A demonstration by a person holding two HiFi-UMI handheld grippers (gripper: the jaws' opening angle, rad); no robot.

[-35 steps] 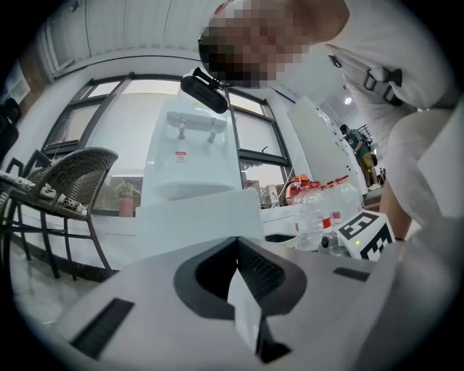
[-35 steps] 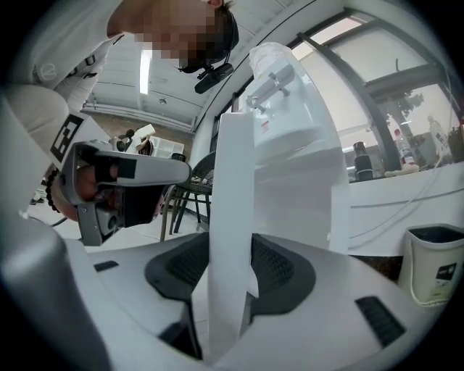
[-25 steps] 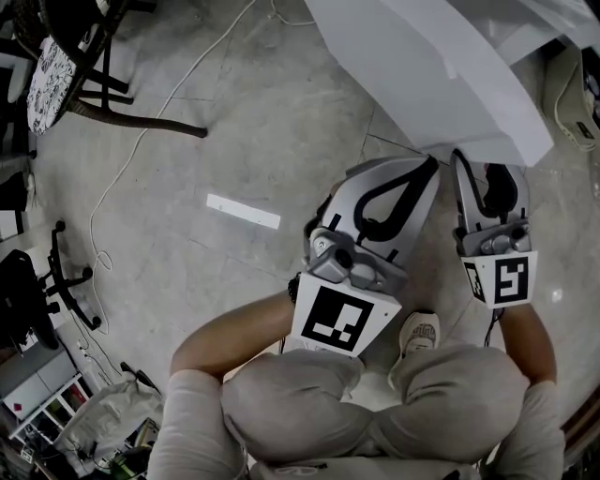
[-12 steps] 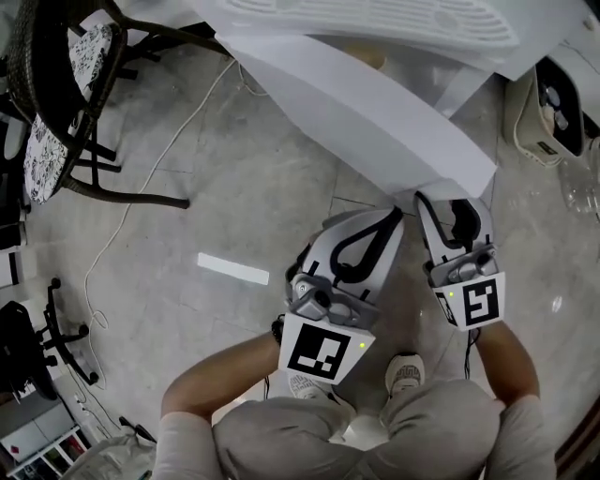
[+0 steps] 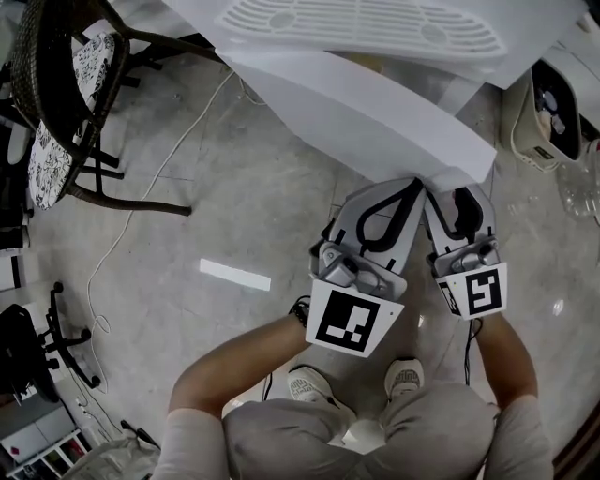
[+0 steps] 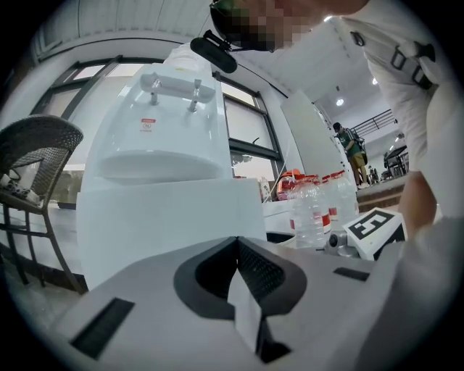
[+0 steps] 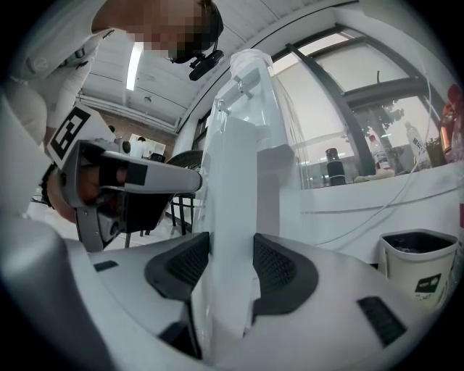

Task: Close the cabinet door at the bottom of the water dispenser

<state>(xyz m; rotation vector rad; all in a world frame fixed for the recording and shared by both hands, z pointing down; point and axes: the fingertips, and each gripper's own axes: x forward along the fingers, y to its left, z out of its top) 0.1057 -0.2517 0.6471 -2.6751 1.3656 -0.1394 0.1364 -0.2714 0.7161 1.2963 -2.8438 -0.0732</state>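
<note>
The white water dispenser (image 5: 366, 28) stands ahead, and its cabinet door (image 5: 375, 112) swings out toward me. My right gripper (image 5: 459, 192) has the door's free edge (image 7: 232, 217) between its pads; both pads touch it while the jaws are opening. My left gripper (image 5: 411, 186) is shut with nothing in it, and its tips sit against the door's face next to the right gripper. From the left gripper view (image 6: 237, 243) the door panel (image 6: 167, 217) fills the space just ahead, with the dispenser's taps (image 6: 174, 90) above it.
A wicker chair (image 5: 56, 103) stands at the left, with a white cable (image 5: 141, 187) running over the tiled floor. A beige appliance (image 5: 548, 122) sits right of the dispenser. Water bottles (image 6: 312, 210) and a bin (image 7: 420, 268) stand nearby. My shoes (image 5: 403, 375) are below the grippers.
My left gripper has moved right and forward, closing up beside the right gripper at the door's edge. The right gripper has kept to the door and shifted forward with it.
</note>
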